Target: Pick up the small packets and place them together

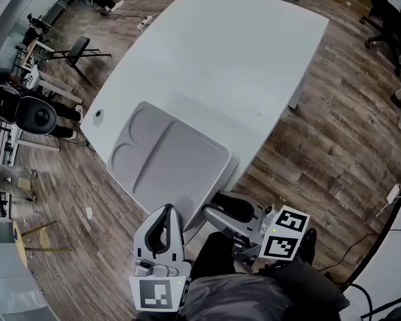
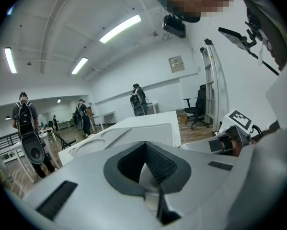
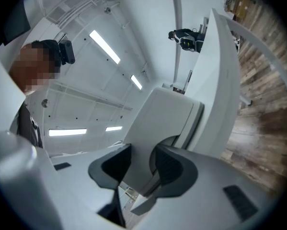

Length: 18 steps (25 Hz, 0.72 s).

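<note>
Head view: left gripper (image 1: 165, 209) pressed together, right gripper (image 1: 211, 208) half spread, both empty, short of the tray (image 1: 180, 162); no packets visible to grasp.

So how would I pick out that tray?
Start from the big white table standing on the wood floor. The tray lies at the table's near end. It is grey rather than white, with two rounded wells along one side and one large flat section beside them.

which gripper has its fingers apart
The right gripper: a gap shows between its fingers, with the tray visible through it. On the left gripper they meet at the tips.
</note>
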### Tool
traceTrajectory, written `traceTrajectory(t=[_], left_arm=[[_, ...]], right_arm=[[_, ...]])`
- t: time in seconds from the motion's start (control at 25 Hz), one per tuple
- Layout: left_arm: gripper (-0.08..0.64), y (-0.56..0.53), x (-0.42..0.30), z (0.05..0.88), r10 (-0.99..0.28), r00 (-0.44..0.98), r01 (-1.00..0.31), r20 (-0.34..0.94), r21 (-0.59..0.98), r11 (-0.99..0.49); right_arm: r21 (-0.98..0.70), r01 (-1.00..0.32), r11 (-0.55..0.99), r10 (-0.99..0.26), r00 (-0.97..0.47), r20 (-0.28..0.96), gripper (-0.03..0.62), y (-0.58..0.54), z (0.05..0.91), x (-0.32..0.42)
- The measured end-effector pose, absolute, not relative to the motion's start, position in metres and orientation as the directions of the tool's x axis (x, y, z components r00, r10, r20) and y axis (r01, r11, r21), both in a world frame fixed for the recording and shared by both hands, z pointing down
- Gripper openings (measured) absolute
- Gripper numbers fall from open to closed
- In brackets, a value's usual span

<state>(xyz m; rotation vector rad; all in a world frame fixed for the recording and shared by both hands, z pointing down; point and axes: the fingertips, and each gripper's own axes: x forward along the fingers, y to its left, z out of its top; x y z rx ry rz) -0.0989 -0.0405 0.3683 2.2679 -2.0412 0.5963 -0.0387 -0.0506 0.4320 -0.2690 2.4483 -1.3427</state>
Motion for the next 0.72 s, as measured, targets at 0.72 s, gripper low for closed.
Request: traceTrajectory(t=[0.72], left_arm=[[0.0, -0.042, -0.099, 0.37, -0.949, 0.065, -0.965, 0.31, -0.223, -0.139]], right_arm=[[-0.887, -0.015, 0.461, -0.366, -0.914, -0.174, 0.025, -0.051, 0.431, -0.031]])
